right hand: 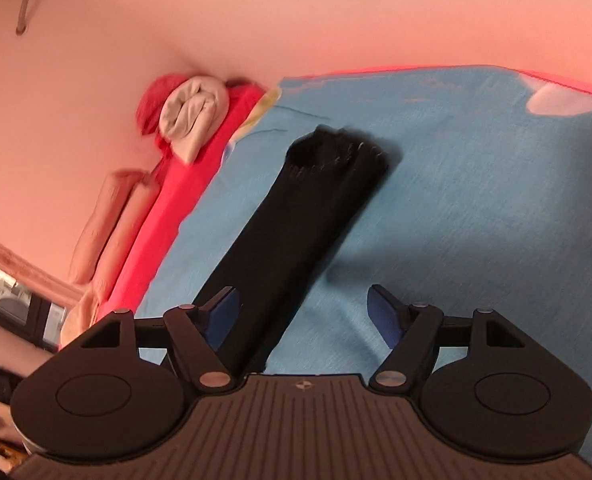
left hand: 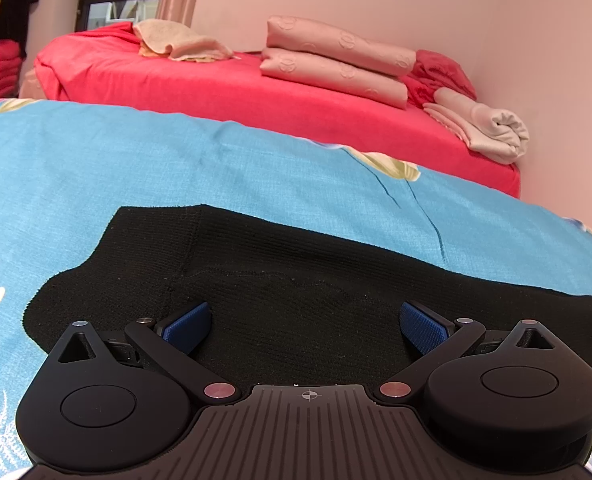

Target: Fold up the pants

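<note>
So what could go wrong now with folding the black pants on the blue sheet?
1. Both claws are open, so neither grips the black pants. The left claw hovers over a wide flat part; closing there may catch only one layer, or the blue sheet too.
2. In the right wrist view the pants leg runs near one pad of the right claw, off centre, so a pinch could slip.
3. That view is blurred, so aim is uncertain.
</note>
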### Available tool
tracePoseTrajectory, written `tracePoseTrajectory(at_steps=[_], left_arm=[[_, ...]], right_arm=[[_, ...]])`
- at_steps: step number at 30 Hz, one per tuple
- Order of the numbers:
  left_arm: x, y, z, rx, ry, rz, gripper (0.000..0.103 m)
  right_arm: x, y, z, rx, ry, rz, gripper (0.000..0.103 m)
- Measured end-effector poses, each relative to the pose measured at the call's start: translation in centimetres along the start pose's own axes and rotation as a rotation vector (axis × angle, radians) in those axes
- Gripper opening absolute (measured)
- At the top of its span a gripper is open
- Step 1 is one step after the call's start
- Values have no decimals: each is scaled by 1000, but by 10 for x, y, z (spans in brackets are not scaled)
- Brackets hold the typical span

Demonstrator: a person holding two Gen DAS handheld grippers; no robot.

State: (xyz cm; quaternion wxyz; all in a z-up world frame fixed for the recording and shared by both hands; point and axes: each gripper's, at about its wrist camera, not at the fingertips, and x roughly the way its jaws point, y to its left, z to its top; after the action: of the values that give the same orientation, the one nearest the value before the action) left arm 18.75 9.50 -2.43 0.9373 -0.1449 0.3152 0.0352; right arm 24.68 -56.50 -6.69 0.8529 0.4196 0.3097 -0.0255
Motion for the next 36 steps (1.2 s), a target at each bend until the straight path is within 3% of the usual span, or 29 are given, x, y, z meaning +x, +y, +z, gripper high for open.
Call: tracePoseTrajectory(at_steps=[6,9,14,18,21,27,30,36], left_arm=[[0,0,0,6,0,6,103],[-2,1,0,-2,-9,7,103],[-12,17,3,-79,-55,17,103],[-16,23,5,-117,-59,25,103],[-17,10,8,-70,-31,135,103],[-16,-22,5,73,-39,268,103],[-12,-30,1,132,-42,304,103],[-10,-28,-1,141,-45,311,103]], right_arm=[[33,36,19,-75,69,-26,82],[32,40,19,-63,35,-17,94],[32,55,3,-178,-12,-89,88],[30,42,3,-133,-27,-22,89],[27,31,5,-52,-45,32,93],[28,37,-1,-123,-73,25,95],[27,36,-2,-155,-76,32,95],[26,34,-1,-161,-77,42,97]])
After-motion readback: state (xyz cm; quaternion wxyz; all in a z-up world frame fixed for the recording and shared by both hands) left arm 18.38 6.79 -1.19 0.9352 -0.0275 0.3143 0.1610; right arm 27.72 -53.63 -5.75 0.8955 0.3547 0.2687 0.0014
